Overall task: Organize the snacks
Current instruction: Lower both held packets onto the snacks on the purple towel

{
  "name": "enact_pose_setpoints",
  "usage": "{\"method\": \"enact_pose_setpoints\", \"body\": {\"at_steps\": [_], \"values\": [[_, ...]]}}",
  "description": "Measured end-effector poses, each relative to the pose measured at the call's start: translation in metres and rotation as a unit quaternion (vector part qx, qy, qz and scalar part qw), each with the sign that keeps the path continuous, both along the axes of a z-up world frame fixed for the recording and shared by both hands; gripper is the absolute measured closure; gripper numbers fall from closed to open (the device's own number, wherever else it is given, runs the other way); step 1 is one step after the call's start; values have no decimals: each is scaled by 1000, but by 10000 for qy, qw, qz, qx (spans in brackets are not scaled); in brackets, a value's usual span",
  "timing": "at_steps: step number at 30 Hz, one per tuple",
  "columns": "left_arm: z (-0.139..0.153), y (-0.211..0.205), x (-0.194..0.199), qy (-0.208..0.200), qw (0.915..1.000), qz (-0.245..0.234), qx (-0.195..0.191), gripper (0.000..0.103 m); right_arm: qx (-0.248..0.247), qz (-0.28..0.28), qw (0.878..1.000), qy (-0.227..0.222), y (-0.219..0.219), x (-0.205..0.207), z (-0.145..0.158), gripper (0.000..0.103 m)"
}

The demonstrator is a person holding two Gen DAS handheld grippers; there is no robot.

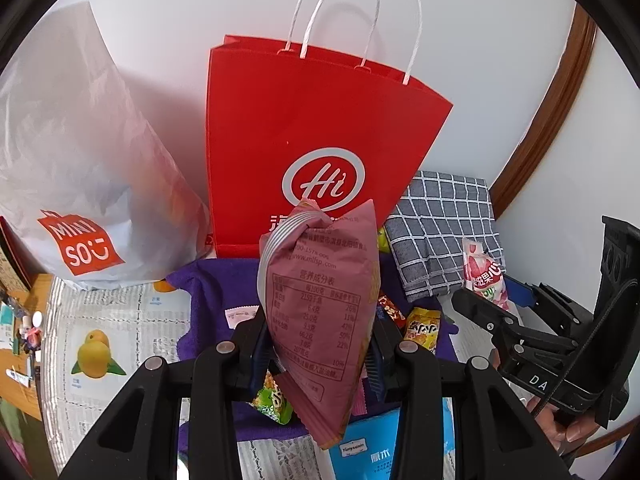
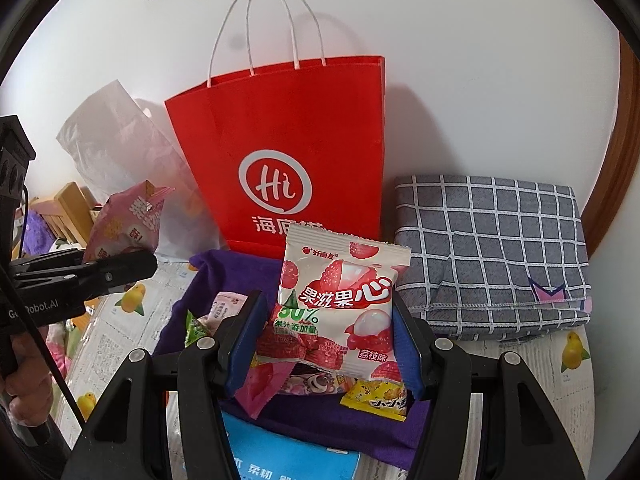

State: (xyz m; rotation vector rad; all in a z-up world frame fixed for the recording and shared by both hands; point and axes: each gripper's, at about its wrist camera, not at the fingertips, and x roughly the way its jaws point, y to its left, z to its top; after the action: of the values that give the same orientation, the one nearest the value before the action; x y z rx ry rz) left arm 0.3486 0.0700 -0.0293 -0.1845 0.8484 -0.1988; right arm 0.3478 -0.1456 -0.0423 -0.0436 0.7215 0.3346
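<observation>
**Both grippers hold snack packets before the red bag**

The left gripper [image 1: 320, 354] pinches a dusty-pink crinkled snack bag [image 1: 320, 304]. The right gripper [image 2: 326, 334] clamps a white lychee gummy packet [image 2: 340, 300]. Both packets hang above the purple cloth [image 2: 240, 272], before the red paper handled bag [image 2: 288, 140].

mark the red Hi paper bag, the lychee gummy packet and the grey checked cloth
red Hi paper bag [image 2: 280, 120]: right wrist view, plain red front panel above the logo.
lychee gummy packet [image 2: 340, 300]: right wrist view, printed front, near the red lettering.
grey checked cloth [image 2: 500, 248]: right wrist view, top face of the folded cloth.
</observation>
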Motion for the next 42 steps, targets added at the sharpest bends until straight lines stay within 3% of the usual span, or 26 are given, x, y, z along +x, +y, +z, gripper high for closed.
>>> {"method": "enact_pose_setpoints", "body": {"at_steps": [17,42], "values": [[-34,-10,27,336,9993,-110,-86,66,140,76,9996,251,-5,20,-27,43],[-69,-11,51,737,9966,-212,-300,66,-180,234,9969,727,5,40,-62,43]]}}
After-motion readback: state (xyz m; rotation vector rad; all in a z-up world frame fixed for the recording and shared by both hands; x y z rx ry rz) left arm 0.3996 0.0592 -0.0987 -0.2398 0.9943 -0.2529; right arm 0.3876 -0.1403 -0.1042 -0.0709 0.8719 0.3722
